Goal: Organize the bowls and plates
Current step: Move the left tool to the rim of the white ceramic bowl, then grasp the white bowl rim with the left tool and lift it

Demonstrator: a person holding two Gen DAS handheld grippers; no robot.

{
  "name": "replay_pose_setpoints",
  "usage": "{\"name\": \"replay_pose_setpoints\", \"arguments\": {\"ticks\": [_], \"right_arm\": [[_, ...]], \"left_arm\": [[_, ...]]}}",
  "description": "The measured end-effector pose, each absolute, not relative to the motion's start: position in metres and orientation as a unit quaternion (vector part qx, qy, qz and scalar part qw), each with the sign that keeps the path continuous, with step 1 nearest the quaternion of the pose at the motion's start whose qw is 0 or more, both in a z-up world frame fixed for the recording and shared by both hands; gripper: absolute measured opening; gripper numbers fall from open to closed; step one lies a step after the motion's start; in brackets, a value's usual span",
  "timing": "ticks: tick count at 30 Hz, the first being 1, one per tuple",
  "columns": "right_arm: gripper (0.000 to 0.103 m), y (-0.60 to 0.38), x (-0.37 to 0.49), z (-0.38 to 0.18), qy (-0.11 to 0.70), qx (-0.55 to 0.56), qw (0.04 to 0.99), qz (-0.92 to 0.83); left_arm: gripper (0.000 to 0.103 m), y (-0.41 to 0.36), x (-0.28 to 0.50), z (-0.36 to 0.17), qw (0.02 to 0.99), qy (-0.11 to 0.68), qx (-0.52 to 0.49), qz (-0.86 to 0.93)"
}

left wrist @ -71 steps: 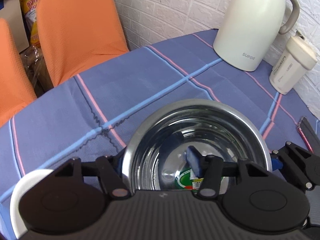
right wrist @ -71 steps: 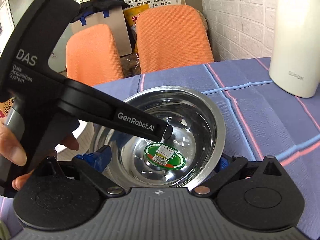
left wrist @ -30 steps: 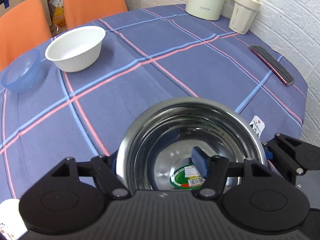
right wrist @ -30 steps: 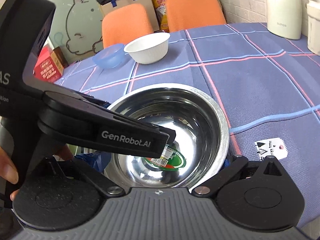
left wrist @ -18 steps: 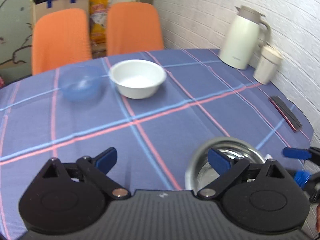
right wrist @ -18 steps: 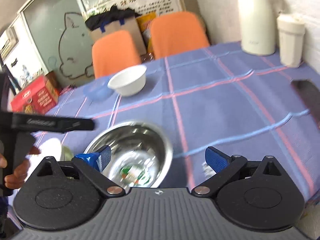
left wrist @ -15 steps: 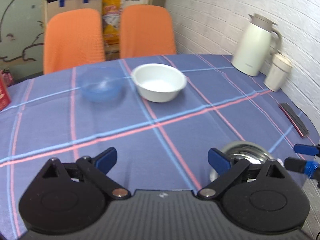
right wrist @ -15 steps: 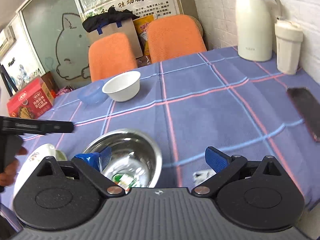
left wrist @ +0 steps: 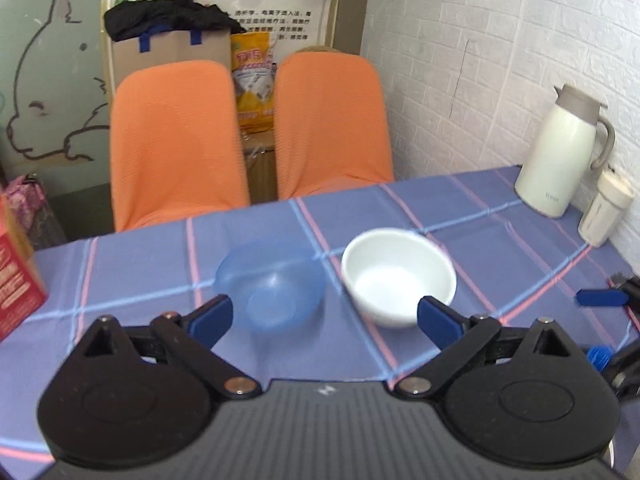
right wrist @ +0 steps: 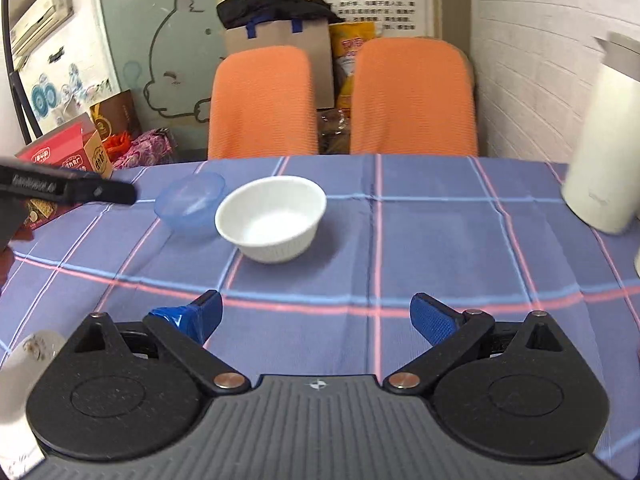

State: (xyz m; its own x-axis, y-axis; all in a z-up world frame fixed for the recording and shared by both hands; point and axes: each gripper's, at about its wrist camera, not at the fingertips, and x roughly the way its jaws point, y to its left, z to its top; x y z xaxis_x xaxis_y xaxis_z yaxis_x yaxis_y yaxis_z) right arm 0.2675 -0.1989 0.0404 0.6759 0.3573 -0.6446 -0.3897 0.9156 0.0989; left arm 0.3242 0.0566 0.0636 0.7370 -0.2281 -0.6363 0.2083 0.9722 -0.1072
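With both grippers (left [left wrist: 324, 316], right [right wrist: 316, 318]) wide open and empty, we should approach the far white ribbed bowl [right wrist: 271, 218] squarely, straddling its rim.

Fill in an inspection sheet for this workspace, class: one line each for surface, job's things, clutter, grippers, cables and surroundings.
Surface: table under a blue checked tablecloth with pink and pale blue lines.
Job's things: white bowl and translucent blue bowl, both upright and empty, side by side on the far half of the table; whether they touch is unclear.
Clutter: cream thermos jug and cream lidded cup by the brick wall; red carton at the far left edge.
Grippers: left hand-held gripper open, empty; right hand-held gripper open, empty.
Cables: nothing seen.
Surroundings: two orange chairs, cardboard box, wall poster.
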Motion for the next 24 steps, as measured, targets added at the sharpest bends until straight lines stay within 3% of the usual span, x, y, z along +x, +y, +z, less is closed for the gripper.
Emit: {"name": "replay_pose_setpoints", "arguments": {"ticks": [11, 24], "right_arm": [[0.088, -0.152, 0.338, 0.005, 0.394, -0.097, 0.882, 0.241], [0.088, -0.133, 0.366, -0.019, 0.404, -0.130, 0.863, 0.274]], "left_arm": [[0.098, 0.002, 0.444, 0.023, 0.898, 0.399, 0.019, -0.183], [0.098, -0.005, 0.464, -0.020, 0.884, 0.423, 0.033, -0.194]]}}
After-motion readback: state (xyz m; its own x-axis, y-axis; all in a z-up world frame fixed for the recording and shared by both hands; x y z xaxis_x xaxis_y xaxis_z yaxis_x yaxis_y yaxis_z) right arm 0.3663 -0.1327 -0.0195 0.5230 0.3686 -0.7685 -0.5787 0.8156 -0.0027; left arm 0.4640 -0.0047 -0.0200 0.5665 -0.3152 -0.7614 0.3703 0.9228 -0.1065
